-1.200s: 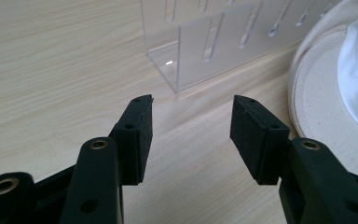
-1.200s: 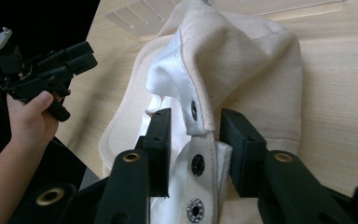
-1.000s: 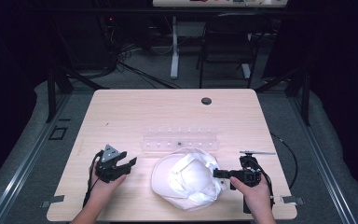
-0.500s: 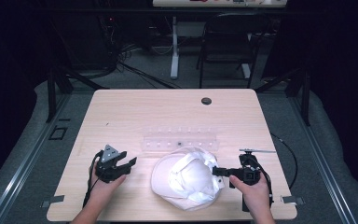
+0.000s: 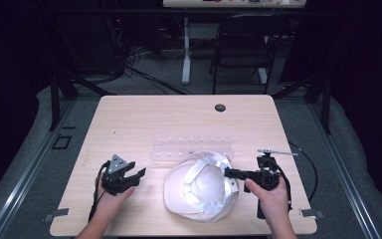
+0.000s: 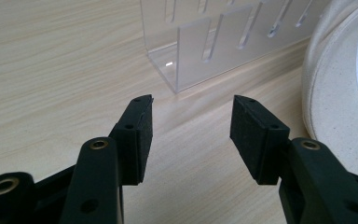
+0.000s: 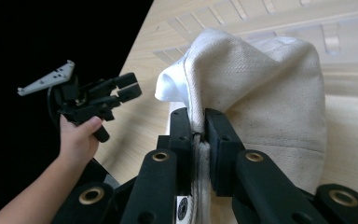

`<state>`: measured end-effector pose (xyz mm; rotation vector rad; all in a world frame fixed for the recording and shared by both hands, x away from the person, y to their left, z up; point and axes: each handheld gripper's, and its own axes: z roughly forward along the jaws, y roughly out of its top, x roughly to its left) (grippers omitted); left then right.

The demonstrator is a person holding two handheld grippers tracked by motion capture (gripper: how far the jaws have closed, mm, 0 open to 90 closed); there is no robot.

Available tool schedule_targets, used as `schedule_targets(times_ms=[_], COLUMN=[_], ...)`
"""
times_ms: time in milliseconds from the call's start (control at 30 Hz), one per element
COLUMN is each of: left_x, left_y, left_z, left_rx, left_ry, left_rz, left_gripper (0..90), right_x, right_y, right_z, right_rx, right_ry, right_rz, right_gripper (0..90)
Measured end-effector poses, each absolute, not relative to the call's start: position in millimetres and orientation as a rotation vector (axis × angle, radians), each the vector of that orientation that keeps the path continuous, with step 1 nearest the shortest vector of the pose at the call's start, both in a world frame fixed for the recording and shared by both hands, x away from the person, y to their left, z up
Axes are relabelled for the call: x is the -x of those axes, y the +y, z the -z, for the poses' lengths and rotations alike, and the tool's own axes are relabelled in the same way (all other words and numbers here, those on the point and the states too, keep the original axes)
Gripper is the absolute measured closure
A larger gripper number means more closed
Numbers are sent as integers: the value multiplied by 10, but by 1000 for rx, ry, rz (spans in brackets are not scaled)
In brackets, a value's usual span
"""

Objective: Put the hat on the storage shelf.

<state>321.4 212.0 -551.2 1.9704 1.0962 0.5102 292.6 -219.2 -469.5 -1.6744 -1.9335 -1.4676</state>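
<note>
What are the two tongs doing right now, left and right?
Left tongs: open, holding nothing, above the table.
Right tongs: closed on the edge of the white hat.

Black chair (image 5: 241, 47) behind table (image 5: 144, 117) (cables (image 5: 129, 64), perhaps, on floor beside).

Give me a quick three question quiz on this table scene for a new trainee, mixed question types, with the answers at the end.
1. True or false: the right gripper is shut on the white hat.
2. Which way do the left gripper's jaws stand? A) open with nothing between them B) clamped on the hat C) shut on the clear acrylic rack
3. What lies on the wooden table just beyond the hat, on the side away from the person?

Key:
1. True; its jaws pinch a fold of the hat's fabric.
2. A.
3. The clear acrylic rack with slots.
</note>
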Motion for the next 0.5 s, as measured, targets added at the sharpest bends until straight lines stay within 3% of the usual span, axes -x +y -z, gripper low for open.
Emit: schedule_targets(times_ms=[500], left_x=[-3213], left_y=[2109], left_z=[5515], left_rx=[-1974], left_ry=[1095], left_rz=[-505], left_gripper=[496], right_x=[-3010], right_y=[-2037], right_z=[4255], right_rx=[1579], right_ry=[-1930], right_rz=[1584], right_gripper=[825])
